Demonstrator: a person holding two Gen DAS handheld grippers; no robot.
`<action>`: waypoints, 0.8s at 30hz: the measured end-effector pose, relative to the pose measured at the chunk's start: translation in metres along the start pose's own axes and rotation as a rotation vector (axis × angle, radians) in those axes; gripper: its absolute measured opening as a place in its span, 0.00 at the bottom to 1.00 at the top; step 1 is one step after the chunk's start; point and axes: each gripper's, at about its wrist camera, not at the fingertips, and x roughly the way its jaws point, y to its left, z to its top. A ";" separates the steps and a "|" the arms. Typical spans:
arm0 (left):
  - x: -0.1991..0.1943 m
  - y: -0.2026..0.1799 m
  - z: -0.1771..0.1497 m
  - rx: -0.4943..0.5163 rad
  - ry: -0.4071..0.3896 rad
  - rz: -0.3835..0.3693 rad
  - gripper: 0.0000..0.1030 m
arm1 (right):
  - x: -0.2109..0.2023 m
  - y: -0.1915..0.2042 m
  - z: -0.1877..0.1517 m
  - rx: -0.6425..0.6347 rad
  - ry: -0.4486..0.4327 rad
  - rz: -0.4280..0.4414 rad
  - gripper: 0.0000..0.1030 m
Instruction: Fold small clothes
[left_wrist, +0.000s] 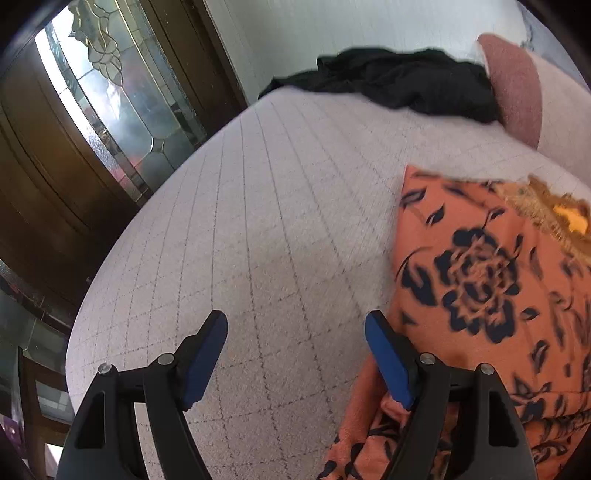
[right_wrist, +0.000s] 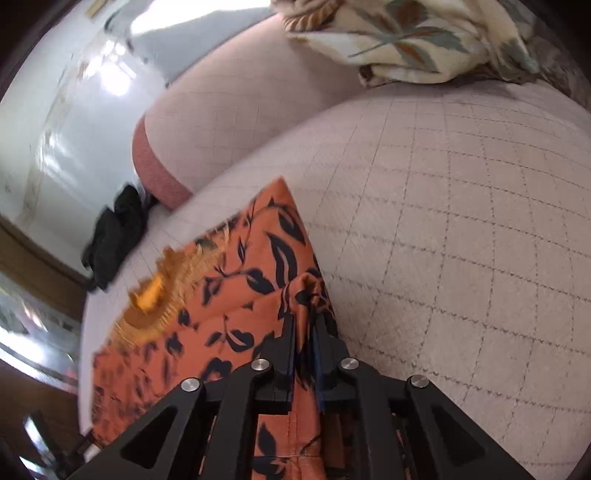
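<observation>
An orange garment with dark floral print (left_wrist: 480, 280) lies on a pale grid-stitched cushion surface (left_wrist: 266, 221). My left gripper (left_wrist: 295, 354) is open and empty, its blue-padded fingers (left_wrist: 207, 354) straddling the garment's left edge just above the cushion. In the right wrist view the same orange garment (right_wrist: 240, 280) shows, with a gold embroidered neckline (right_wrist: 155, 295). My right gripper (right_wrist: 304, 332) is shut on a bunched fold of this garment near its right edge.
A black cloth (left_wrist: 399, 81) lies at the far end of the cushion by a pink bolster (left_wrist: 517, 88). A leaf-print cream cloth (right_wrist: 406, 40) lies at the back. A wooden door with a glass pane (left_wrist: 103, 110) stands on the left.
</observation>
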 end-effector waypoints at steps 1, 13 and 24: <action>-0.009 -0.001 0.002 -0.002 -0.040 -0.004 0.75 | -0.013 0.004 0.004 -0.008 -0.037 0.007 0.10; -0.004 -0.055 -0.012 0.207 -0.013 -0.116 0.85 | 0.018 0.060 -0.036 -0.274 0.142 -0.026 0.18; -0.130 -0.004 -0.054 0.105 -0.205 -0.291 0.85 | -0.131 0.065 -0.096 -0.341 -0.145 0.041 0.40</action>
